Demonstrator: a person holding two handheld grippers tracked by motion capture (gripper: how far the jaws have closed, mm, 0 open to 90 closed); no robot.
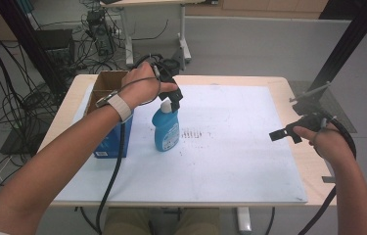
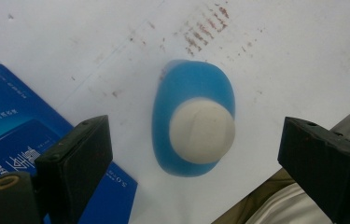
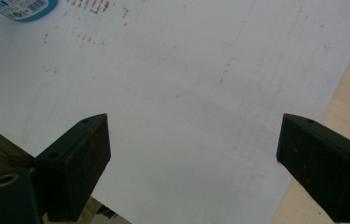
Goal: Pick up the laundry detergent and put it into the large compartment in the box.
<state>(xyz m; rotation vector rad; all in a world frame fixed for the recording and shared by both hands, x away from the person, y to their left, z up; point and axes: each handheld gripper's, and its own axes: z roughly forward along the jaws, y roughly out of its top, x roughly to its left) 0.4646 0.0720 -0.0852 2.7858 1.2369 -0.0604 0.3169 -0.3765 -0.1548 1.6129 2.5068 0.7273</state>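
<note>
High view first: the tabletop (image 1: 279, 88) carries a broad white sheet (image 1: 249, 161), with an open cardboard-and-blue box (image 1: 103, 128) at the left edge and, just beside it, an upright blue bottle (image 1: 167, 128) with a white cap. The left gripper (image 1: 173, 99) hangs right over that cap, and from the left gripper view you look straight down on the bottle (image 2: 192, 125), cap (image 2: 202, 130) centred between the jaws, which stand wide apart with nothing in them. So I'd call this the reach or the release at the top of the bottle; which one, I can't say. If it's a pick, the next move needs the gripper lowered squarely so the jaws straddle the neck, then a firm close, since that rounded cap looks smooth and could slip. Over at the right edge, the right gripper (image 1: 285, 133) waits above the sheet, jaws also spread, holding nothing. The bottle's body is translucent blue, labelled, narrow-necked.
</note>
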